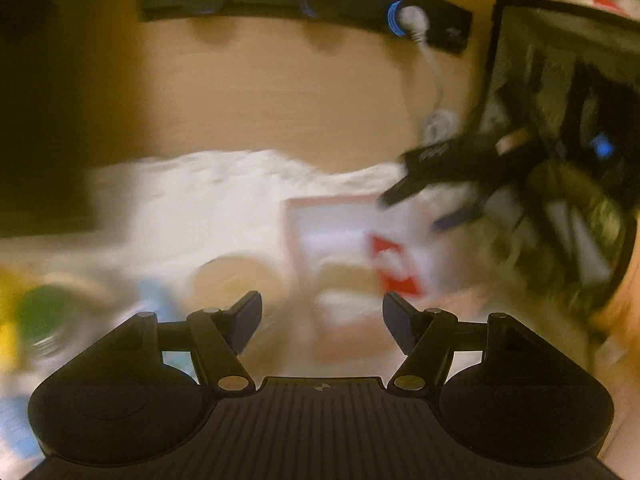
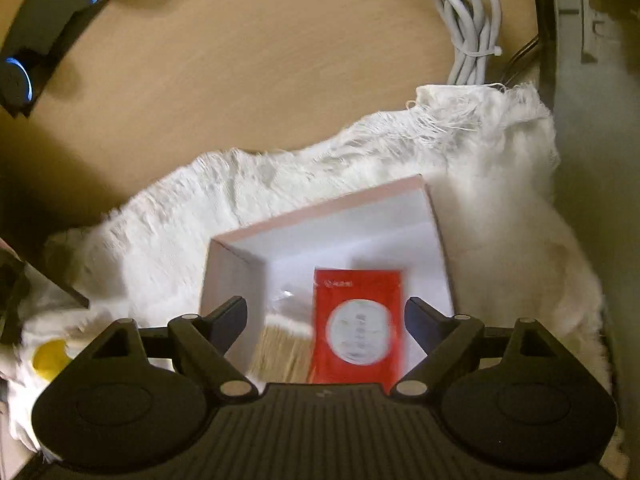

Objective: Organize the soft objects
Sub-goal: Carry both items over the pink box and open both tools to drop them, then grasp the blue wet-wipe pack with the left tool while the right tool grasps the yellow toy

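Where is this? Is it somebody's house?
Probably a desk at home. There is a wooden tabletop with a black power strip, a tied-up white cable, and a fluffy white cloth under an open box.

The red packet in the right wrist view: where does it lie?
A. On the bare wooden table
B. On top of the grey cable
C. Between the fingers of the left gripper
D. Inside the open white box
D: the red packet lies on the floor of the open box, which stands on the white fluffy cloth.
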A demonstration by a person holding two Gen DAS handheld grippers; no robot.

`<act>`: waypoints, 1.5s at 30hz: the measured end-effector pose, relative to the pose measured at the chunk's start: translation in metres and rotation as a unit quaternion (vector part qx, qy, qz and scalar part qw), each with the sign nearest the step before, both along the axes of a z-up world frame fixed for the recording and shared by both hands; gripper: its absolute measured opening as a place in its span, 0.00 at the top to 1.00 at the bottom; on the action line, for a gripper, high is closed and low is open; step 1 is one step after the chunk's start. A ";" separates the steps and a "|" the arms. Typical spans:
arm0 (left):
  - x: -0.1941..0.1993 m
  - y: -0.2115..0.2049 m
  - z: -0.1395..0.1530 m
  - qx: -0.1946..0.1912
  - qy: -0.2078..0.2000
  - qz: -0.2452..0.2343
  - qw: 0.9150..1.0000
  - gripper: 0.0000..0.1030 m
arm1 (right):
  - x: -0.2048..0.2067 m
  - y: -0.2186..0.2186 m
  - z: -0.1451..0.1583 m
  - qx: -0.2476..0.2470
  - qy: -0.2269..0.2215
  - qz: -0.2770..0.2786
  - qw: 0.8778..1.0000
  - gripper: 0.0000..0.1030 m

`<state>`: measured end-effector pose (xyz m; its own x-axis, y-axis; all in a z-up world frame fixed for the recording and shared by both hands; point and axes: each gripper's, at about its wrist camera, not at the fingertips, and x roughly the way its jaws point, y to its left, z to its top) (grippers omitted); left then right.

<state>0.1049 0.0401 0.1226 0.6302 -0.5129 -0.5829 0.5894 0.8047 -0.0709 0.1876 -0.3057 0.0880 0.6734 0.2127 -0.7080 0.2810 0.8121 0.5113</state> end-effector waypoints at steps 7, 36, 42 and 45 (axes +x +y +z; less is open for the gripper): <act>-0.014 0.110 -0.015 0.023 0.020 0.156 0.987 0.30 | -0.036 0.053 0.044 -0.181 -0.120 0.045 0.975 0.15; 0.007 0.186 -0.065 0.081 0.096 0.146 0.981 0.31 | -0.125 0.184 0.017 -0.199 -0.114 0.246 0.942 0.15; 0.006 0.166 -0.076 0.094 0.098 0.167 0.977 0.30 | -0.134 0.206 0.012 -0.220 -0.112 0.271 0.930 0.15; 0.006 0.161 -0.080 0.095 0.104 0.160 0.977 0.30 | -0.141 0.211 0.011 -0.228 -0.116 0.277 0.926 0.15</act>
